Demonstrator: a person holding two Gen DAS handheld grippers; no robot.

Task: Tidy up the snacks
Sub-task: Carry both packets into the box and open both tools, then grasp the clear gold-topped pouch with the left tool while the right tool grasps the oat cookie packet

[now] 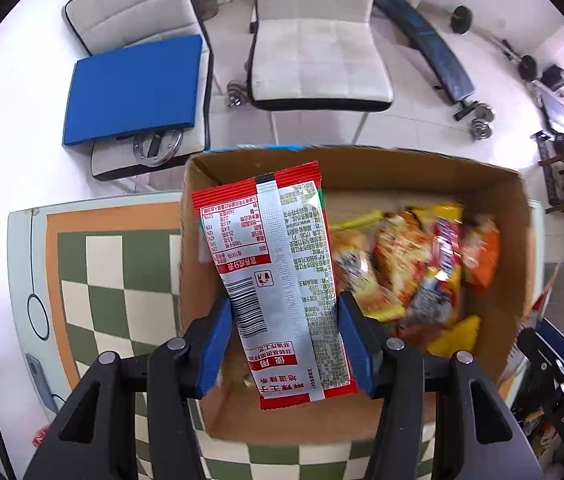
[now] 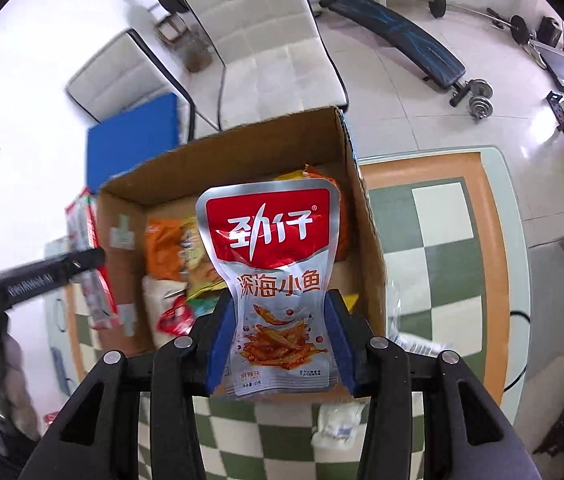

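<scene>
Left gripper (image 1: 284, 340) is being held level over the open brown cardboard box (image 1: 422, 172), clamped on a red-and-white sachet with printed barcode (image 1: 278, 276), back side facing the camera. Right gripper (image 2: 280, 342) is being held above the same box (image 2: 242, 148), clamped on a silver-and-red fish snack pouch (image 2: 276, 280). Box is sitting on the green-checked table (image 2: 434, 240), with loose snack packets (image 1: 422, 264) lying inside.

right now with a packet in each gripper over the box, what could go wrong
1. Both grippers hang over the same cardboard box; the right gripper and left gripper could bump if they drop together.
2. The red-and-white packet sits tilted near the box's left wall and might catch on it.
3. The fish snack pouch may land on the heaped snacks and slide.
</scene>
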